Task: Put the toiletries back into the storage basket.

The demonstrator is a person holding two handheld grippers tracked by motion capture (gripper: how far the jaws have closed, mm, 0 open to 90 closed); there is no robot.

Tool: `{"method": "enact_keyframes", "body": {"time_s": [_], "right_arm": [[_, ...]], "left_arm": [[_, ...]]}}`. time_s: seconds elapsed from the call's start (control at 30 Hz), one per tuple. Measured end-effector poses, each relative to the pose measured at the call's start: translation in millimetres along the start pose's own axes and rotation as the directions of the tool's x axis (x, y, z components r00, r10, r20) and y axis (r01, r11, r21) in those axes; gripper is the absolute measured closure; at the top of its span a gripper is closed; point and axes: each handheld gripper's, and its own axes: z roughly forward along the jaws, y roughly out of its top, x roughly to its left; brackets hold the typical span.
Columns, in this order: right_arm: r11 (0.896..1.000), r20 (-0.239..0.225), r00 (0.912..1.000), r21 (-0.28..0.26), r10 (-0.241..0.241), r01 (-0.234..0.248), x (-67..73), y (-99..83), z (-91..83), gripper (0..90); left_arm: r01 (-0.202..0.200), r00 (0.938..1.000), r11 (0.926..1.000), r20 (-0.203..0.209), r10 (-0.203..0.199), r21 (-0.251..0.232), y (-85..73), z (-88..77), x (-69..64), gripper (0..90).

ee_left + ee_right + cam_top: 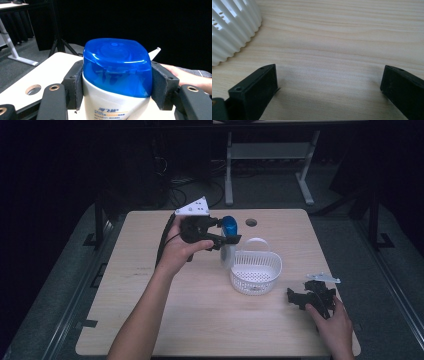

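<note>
Blue-capped white bottle (117, 75) clamped in left gripper (220, 236) fingers beside white basket (255, 270), right gripper (329, 92) fingers apart on table (342, 37)

bottle (228, 239) left of basket (255, 272), on table (200, 320)

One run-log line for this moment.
left tongs: shut on bottle, lifted | right tongs: open, low over table | basket: upright

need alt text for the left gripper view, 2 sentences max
A white plastic bottle with a translucent blue flip cap is clamped at its cap between the left tongs' two black padded jaws, close to the camera. Behind it are a light wooden table with a round hole and a hand at right.
</note>
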Motion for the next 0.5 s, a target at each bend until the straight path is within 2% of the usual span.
{"method": "enact_keyframes", "body": {"time_s": [0.5], "right_arm": [[1.000, 0.000, 1.0000, 0.000, 0.000, 0.000, 0.0, 0.0, 0.0, 0.5]], "left_arm": [[0.004, 0.9998, 0.9999, 0.019, -0.004, -0.015, -0.7, 22.1, -0.3, 37.3]]}}
